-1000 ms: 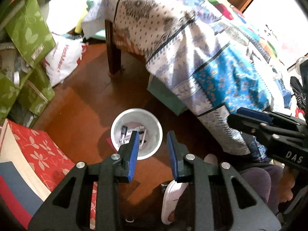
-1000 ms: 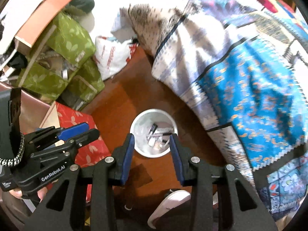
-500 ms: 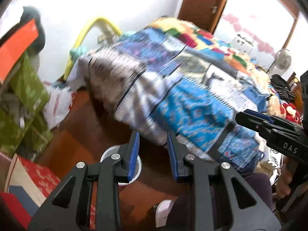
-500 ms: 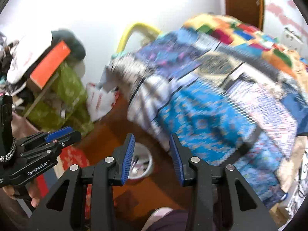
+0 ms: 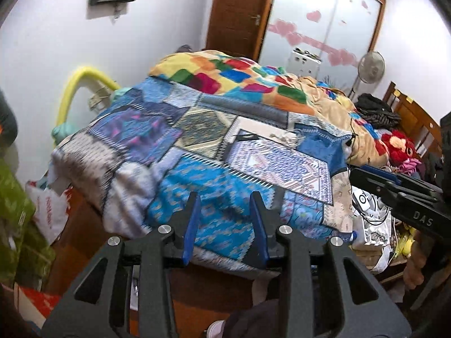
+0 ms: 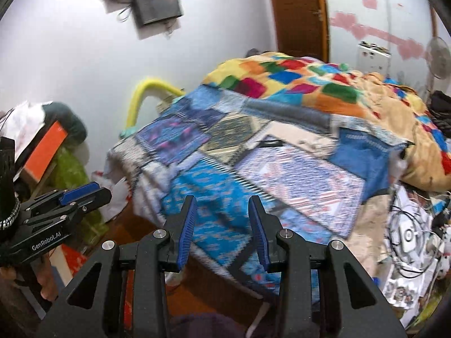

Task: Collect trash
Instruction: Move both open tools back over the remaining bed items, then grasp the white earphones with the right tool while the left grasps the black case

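My left gripper (image 5: 224, 197) hangs in the air before the bed; its blue-padded jaws are opening and nothing is between them. My right gripper (image 6: 222, 200) is open and empty too, level with the bed's near edge. Each shows in the other's view: the right gripper (image 5: 359, 171) at the right edge, the left gripper (image 6: 103, 192) at the left edge. A small dark flat object (image 5: 245, 136) (image 6: 270, 142) lies on the quilt with a frayed scrap (image 5: 283, 138) next to it. No trash bin is in view.
The bed with a blue patchwork quilt (image 5: 214, 219) and a bright checked blanket (image 5: 234, 76) fills the middle. Green bags (image 5: 14, 214) and a white plastic bag (image 5: 53, 211) stand on the floor at left. Cables and clutter (image 6: 408, 236) lie at right. A wooden door (image 5: 239, 11) is behind.
Both grippers rose and tilted up from the floor to the bed. The white bin that lay under them dropped out of view. The left jaws stand wider apart.
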`<state>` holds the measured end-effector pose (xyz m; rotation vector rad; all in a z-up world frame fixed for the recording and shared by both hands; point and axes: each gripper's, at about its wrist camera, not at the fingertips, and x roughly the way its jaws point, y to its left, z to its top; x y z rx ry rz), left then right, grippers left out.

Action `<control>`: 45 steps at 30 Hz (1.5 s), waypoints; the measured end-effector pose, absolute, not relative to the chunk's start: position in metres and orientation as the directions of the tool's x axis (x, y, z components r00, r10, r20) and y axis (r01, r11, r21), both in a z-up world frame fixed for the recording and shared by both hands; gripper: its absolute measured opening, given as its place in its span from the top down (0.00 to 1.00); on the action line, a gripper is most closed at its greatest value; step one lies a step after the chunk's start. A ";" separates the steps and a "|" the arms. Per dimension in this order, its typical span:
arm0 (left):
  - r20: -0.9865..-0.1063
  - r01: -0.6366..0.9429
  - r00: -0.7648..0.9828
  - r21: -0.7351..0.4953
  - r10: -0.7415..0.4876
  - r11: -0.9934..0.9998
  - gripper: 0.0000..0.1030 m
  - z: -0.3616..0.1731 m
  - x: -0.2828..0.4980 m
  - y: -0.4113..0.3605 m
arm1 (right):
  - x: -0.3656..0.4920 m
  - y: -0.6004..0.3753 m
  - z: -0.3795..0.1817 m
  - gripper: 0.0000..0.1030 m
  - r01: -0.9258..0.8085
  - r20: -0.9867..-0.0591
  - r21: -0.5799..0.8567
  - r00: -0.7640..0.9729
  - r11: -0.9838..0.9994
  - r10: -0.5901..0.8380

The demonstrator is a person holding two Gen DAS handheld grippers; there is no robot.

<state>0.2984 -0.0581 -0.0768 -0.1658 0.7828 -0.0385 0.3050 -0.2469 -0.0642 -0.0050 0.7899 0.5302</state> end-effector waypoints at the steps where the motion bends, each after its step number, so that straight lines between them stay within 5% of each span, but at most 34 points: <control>1: -0.701 -0.016 0.705 -0.165 -0.106 0.986 0.63 -0.077 0.308 -0.065 | 0.310 -0.257 -0.063 0.63 -0.441 -0.676 0.190 0.589 0.877 0.442; 8: -0.718 0.032 0.684 -0.147 -0.129 0.989 0.40 -0.086 0.362 -0.103 | 0.347 -0.308 -0.068 0.38 -0.347 -0.677 0.190 0.631 0.918 0.378; 30: -0.838 0.172 0.522 -0.077 -0.157 0.982 0.40 -0.216 0.571 -0.136 | 0.491 -0.353 -0.164 0.38 -0.219 -0.764 0.235 0.561 0.947 0.319; 45: -0.805 0.270 0.526 -0.149 -0.275 0.951 0.40 -0.263 0.668 -0.126 | 0.593 -0.318 -0.228 0.38 -0.214 -0.788 0.283 0.504 0.935 0.354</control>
